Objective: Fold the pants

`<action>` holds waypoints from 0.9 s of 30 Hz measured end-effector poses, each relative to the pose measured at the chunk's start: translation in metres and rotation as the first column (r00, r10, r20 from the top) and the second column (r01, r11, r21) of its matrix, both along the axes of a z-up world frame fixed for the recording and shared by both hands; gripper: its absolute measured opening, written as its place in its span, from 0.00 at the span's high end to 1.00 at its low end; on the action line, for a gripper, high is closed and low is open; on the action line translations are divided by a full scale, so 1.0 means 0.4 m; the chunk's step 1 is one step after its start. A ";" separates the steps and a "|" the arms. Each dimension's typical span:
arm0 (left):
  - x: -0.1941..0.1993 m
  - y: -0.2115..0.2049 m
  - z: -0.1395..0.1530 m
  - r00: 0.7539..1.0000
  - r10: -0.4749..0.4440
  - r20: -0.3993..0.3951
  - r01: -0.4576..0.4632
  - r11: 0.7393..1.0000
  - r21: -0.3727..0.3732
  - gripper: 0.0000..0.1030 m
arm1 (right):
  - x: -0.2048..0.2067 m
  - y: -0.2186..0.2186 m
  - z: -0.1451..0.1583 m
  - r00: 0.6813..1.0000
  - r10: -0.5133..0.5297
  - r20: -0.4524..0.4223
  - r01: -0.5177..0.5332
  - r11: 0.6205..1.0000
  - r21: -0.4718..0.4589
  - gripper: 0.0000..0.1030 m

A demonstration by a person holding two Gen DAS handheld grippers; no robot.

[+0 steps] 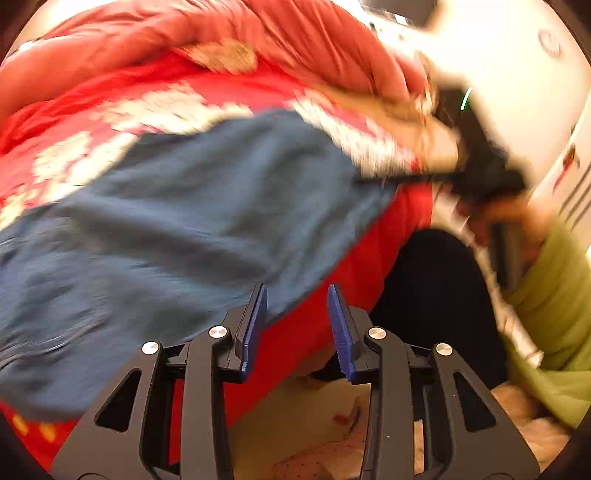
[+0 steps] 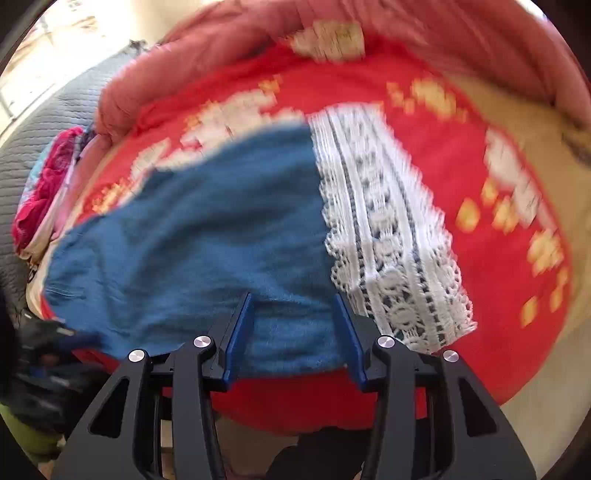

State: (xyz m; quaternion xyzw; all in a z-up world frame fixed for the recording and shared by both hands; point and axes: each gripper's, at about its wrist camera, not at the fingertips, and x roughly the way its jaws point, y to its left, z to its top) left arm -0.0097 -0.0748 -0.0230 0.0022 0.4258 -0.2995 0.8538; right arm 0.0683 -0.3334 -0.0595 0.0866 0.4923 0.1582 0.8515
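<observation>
Blue pants (image 1: 184,221) with a white lace cuff (image 2: 391,236) lie spread on a red patterned bedspread (image 1: 92,107). In the left wrist view my left gripper (image 1: 297,295) is open and empty, with its fingertips over the near edge of the pants. In the right wrist view my right gripper (image 2: 293,301) is open and empty, with its fingertips over the blue cloth (image 2: 192,236) next to the lace cuff. The right gripper also shows in the left wrist view (image 1: 484,173), blurred, at the far right of the pants. Both views are blurred.
A pink quilt (image 1: 258,29) is bunched behind the bedspread. A grey quilted cover (image 2: 55,122) and a pile of pink and red clothes (image 2: 44,192) lie at the left in the right wrist view. A green sleeve (image 1: 554,306) is at the right.
</observation>
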 end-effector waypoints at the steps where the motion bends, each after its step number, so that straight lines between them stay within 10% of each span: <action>1: -0.008 0.039 0.025 0.999 0.048 0.020 -0.048 0.999 -0.009 0.71 | -0.001 -0.001 -0.004 1.000 -0.006 0.010 0.006 1.000 0.007 0.57; 8: -0.029 0.332 0.129 0.902 0.421 0.101 -0.423 0.906 0.000 0.60 | -0.025 0.011 0.047 0.998 -0.011 0.067 0.008 0.999 0.034 0.52; 15: 0.010 0.510 0.052 0.765 0.643 -0.049 -0.643 0.766 0.016 0.40 | -0.033 0.008 0.092 0.994 -0.010 0.110 0.005 0.999 0.046 0.52; 21: 0.058 0.473 -0.006 0.758 0.648 -0.074 -0.644 0.762 0.063 0.63 | -0.028 0.005 0.086 0.995 -0.010 0.095 0.008 1.000 0.020 0.51; 27: 0.028 0.510 0.048 0.759 0.651 0.016 -0.649 0.753 0.107 0.65 | -0.026 0.012 0.093 0.994 0.011 0.106 -0.013 1.000 0.009 0.50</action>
